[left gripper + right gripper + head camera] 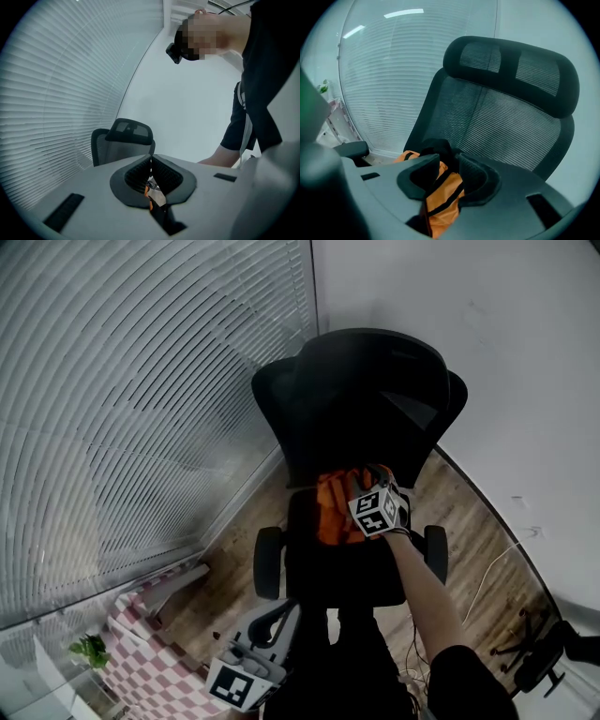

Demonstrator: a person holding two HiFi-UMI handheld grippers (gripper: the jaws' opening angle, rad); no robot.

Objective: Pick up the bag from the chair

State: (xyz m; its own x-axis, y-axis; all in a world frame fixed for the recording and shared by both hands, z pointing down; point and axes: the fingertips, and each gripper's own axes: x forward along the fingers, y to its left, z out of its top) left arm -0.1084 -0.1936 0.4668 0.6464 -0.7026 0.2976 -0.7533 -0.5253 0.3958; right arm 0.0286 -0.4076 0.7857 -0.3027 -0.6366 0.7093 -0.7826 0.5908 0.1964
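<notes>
A person's right gripper (449,161) hung close over the seat of a black mesh office chair (370,395), its jaws spread wide and gripping nothing. The orange bag (332,510) with black straps lay on the seat against the backrest, directly beneath and ahead of this gripper. Its fabric and one strap showed in the gap between the jaws, unclamped. The left gripper (151,160) hung low, well back from the chair, jaws closed tip to tip and empty.

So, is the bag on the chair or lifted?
On the chair: the bag lies on the seat, right hand-held gripper open around it.
</notes>
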